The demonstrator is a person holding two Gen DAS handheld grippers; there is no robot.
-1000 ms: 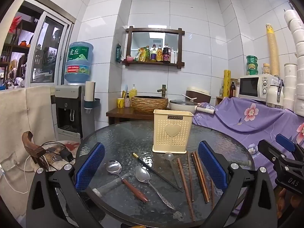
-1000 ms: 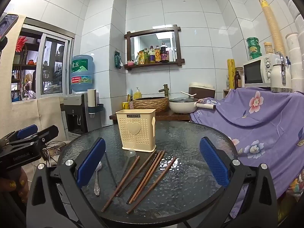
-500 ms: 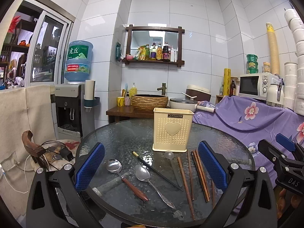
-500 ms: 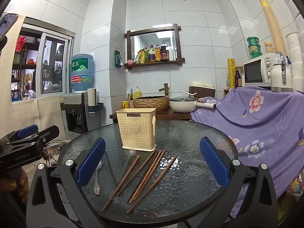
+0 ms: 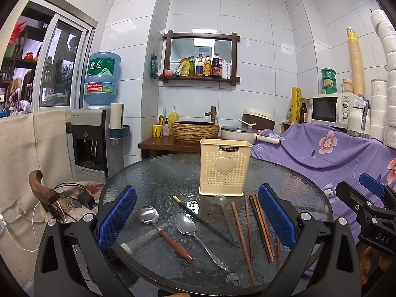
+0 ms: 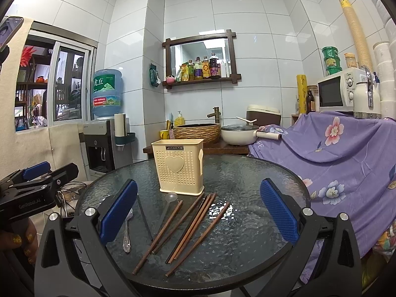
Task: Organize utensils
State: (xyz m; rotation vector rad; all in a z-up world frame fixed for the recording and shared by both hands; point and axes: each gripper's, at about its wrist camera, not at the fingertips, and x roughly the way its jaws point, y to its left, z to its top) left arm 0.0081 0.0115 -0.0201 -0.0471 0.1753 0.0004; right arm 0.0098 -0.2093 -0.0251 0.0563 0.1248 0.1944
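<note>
Handheld grippers, pair

Black plastic two-finger left gripper [image 5: 196, 219] and right gripper [image 6: 198, 215]: blue textured pads [image 5: 116, 216], silver screws, white "GenRobot.AI" and "DAS" lettering; glittery gold nail polish.

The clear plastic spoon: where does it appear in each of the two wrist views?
Left wrist view: the clear plastic spoon lies centre-right on the glass table, bowl just before the cream utensil holder.
Right wrist view: it lies left of centre, beside the brown chopsticks.
Shared landmark: the cream utensil holder with its heart.
</note>
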